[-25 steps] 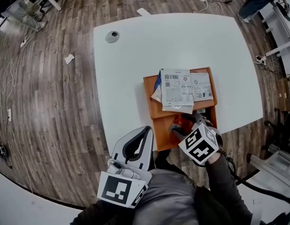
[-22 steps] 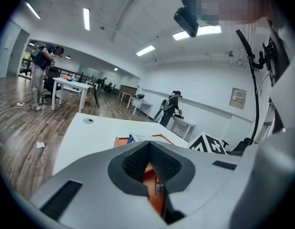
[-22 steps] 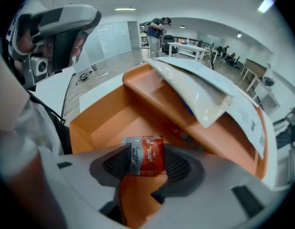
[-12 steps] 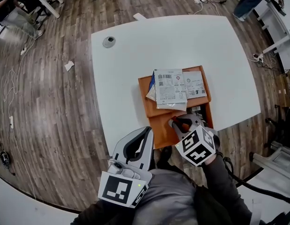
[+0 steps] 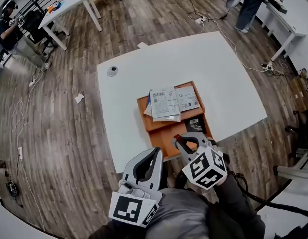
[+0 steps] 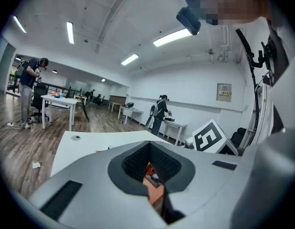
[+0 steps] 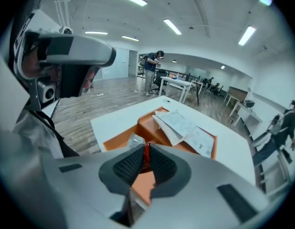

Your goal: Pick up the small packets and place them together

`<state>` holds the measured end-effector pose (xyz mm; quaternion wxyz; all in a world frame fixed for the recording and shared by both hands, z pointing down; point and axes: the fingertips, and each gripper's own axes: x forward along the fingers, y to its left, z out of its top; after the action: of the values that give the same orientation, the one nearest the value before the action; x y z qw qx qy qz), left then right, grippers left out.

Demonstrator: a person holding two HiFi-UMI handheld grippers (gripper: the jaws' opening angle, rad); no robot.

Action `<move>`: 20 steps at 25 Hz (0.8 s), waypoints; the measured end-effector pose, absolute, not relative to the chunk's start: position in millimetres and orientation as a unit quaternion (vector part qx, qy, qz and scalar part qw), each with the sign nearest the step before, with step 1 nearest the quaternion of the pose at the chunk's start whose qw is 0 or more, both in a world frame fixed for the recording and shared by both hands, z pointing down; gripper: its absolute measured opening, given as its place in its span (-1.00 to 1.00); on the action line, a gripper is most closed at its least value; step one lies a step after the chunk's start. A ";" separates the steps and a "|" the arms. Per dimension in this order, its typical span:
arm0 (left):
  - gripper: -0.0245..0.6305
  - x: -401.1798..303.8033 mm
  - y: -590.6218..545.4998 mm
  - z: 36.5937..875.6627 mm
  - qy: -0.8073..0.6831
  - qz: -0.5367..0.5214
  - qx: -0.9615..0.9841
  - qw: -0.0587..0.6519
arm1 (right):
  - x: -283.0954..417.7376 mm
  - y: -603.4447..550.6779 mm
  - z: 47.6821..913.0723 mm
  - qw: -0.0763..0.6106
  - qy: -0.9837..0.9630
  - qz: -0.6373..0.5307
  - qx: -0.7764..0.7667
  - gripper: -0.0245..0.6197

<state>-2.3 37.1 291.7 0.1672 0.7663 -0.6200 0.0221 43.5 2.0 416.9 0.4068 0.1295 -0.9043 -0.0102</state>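
An orange tray point(image 5: 166, 133) lies on the white table near its front edge. Two white packets point(image 5: 163, 103) overlap at the tray's far end, with another white packet point(image 5: 187, 97) beside them and a dark packet point(image 5: 196, 125) at the right. My right gripper point(image 5: 179, 139) hangs over the tray's near end, shut on a thin red packet point(image 5: 187, 144). The right gripper view shows the red packet point(image 7: 146, 152) pinched between the pads and a clear packet point(image 7: 135, 140) just beyond them. My left gripper point(image 5: 158, 151) is shut and holds nothing, close to my body.
The white table point(image 5: 144, 73) has a round grommet point(image 5: 112, 71) at its far left. A scrap of paper point(image 5: 79, 98) and cables lie on the wooden floor. Other tables and people stand farther off.
The right gripper's jaws went from open around the red packet to shut on it, and it drew back toward the tray's near end. The left gripper stayed where it was.
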 end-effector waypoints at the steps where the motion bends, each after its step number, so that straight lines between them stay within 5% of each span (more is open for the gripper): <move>1: -0.92 3.0 37.9 289.2 -0.617 0.022 0.769 0.163 | 48.6 0.8 411.7 0.400 -0.906 -0.010 0.137 -0.80; 8: -0.92 12.1 35.8 285.0 -0.612 0.024 0.775 0.155 | 67.2 -14.2 395.9 0.382 -0.909 -0.005 0.167 -0.80; 20: -0.92 -61.2 -6.4 294.3 -0.648 0.013 0.742 0.172 | 2.4 -88.1 352.8 0.333 -0.926 -0.005 0.175 -0.80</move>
<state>-61.2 -6.4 294.3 0.1717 0.7419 -0.6480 0.0130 2.4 -88.1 352.8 0.3335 0.1749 -0.9264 -0.0055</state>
